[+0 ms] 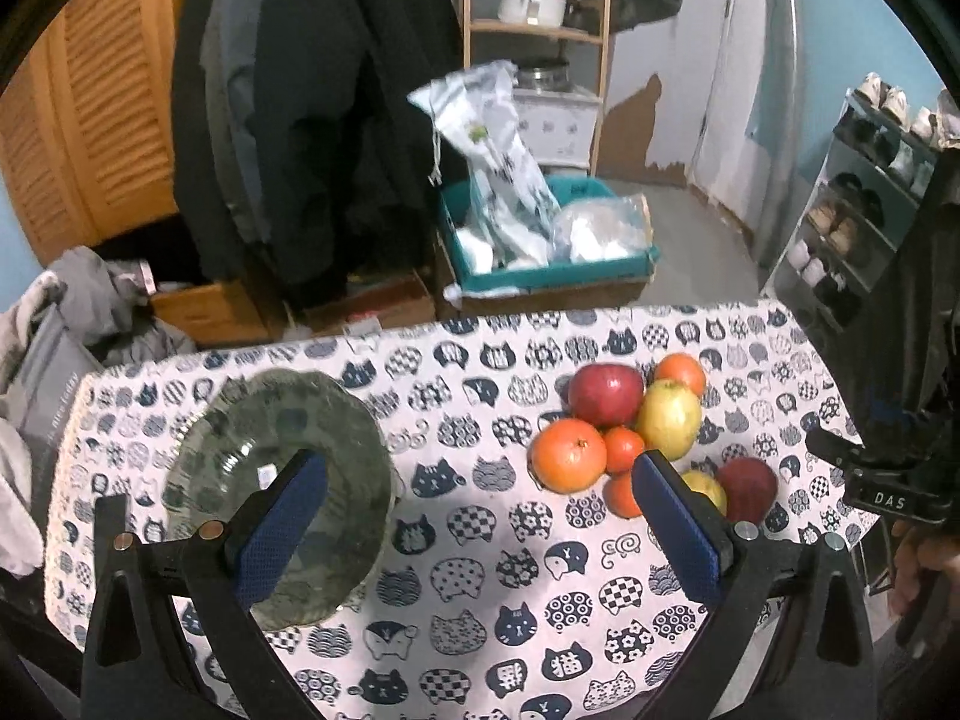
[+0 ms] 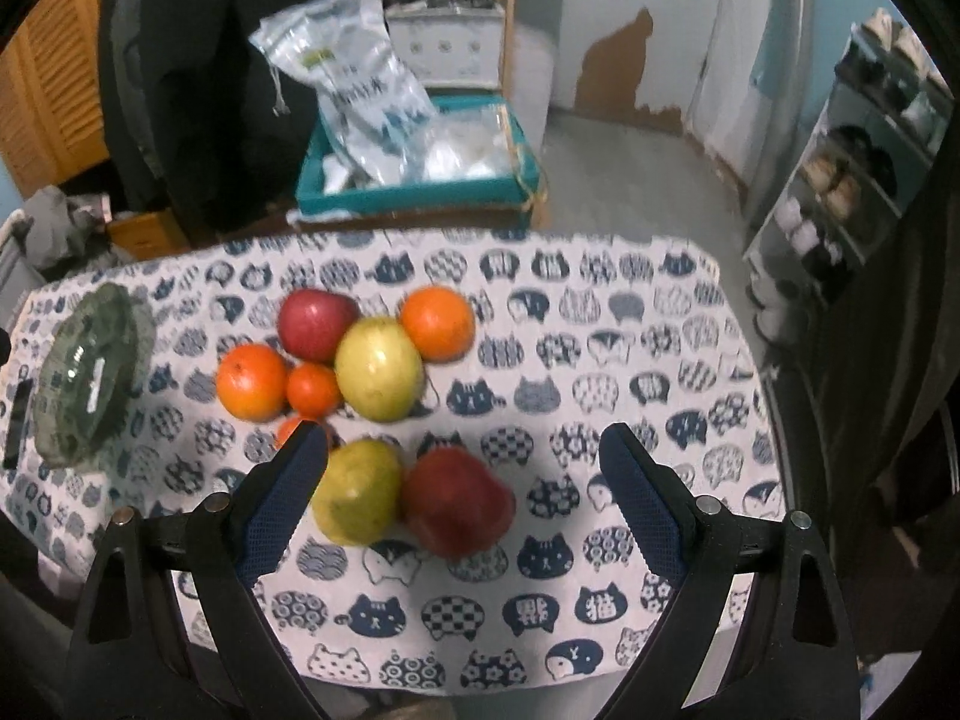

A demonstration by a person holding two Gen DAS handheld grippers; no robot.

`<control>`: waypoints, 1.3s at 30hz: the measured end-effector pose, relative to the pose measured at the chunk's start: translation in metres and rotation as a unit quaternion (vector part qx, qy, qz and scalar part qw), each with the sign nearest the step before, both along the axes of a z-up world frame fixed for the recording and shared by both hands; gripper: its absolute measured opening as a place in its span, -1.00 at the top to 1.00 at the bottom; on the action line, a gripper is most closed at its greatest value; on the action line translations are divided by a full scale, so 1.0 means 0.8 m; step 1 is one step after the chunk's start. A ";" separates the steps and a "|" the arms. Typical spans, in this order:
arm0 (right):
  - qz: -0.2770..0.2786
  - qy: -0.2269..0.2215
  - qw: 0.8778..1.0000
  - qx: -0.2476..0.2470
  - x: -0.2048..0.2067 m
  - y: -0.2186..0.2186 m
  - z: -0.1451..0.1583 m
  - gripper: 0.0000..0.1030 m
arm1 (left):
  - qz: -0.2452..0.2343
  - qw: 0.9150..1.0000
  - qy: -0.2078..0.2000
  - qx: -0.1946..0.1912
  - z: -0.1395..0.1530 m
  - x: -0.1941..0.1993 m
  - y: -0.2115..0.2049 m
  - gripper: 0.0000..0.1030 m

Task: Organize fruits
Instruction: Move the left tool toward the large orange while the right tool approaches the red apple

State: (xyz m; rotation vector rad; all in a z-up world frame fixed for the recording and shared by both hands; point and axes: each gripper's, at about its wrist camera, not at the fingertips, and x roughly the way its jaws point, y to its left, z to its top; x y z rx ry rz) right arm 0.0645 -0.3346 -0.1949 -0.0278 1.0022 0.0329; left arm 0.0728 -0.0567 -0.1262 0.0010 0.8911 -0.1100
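Eight pieces of fruit lie in a loose cluster on a table under a cat-print cloth [image 2: 600, 324]: at the back a red apple [image 2: 315, 324], a yellow-green apple [image 2: 379, 369] and three oranges, the largest [image 2: 251, 381] on the left, and nearer the camera a green apple [image 2: 358, 492] touching a second red apple [image 2: 456, 501], with another orange half hidden behind a finger. A glass bowl [image 1: 276, 492], with no fruit in it, sits well apart on the left. The right gripper [image 2: 465, 492] hangs over the two near apples with its fingers spread wide and holding nothing, and the left gripper [image 1: 480, 516] hangs likewise, spread and holding nothing, between bowl and fruit.
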 end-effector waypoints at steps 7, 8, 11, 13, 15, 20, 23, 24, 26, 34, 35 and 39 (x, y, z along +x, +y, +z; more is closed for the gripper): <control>-0.001 0.040 0.999 0.001 0.005 -0.007 -0.039 -0.76 | -0.014 0.999 0.038 0.009 -0.038 0.013 -0.021 -0.99; -0.002 0.046 0.999 0.001 0.006 -0.008 -0.044 -0.76 | -0.016 0.999 0.043 0.011 -0.044 0.015 -0.023 -0.98; -0.003 0.063 0.998 0.009 0.009 -0.013 -0.058 -0.76 | -0.021 0.998 0.064 0.008 -0.062 0.022 -0.028 -0.98; -0.002 0.073 0.997 0.012 0.010 -0.013 -0.067 -0.76 | -0.020 0.997 0.080 0.006 -0.075 0.027 -0.030 -0.98; 0.000 0.083 0.996 0.013 0.012 -0.014 -0.076 -0.76 | -0.020 0.996 0.090 0.005 -0.085 0.030 -0.031 -0.98; 0.004 0.104 0.994 0.016 0.016 -0.015 -0.097 -0.71 | -0.020 0.995 0.101 0.008 -0.102 0.038 -0.036 -0.98; 0.007 0.118 0.993 0.021 0.020 -0.014 -0.109 -0.64 | -0.020 0.994 0.110 0.009 -0.111 0.042 -0.039 -0.98; 0.008 0.122 0.992 0.020 0.021 -0.013 -0.114 -0.63 | -0.020 0.993 0.113 0.009 -0.114 0.043 -0.040 -0.98; 0.012 0.128 0.991 0.021 0.022 -0.012 -0.120 -0.62 | -0.022 0.993 0.117 0.011 -0.118 0.045 -0.042 -0.98; 0.032 0.141 0.989 0.038 0.028 -0.005 -0.137 -0.42 | -0.026 0.991 0.128 0.004 -0.130 0.057 -0.048 -0.98; 0.032 0.140 0.989 0.039 0.028 -0.005 -0.136 -0.40 | -0.026 0.991 0.129 0.002 -0.131 0.059 -0.049 -0.98; 0.024 0.131 0.990 0.049 0.032 -0.010 -0.135 -0.38 | -0.027 0.990 0.136 -0.012 -0.137 0.067 -0.052 -0.98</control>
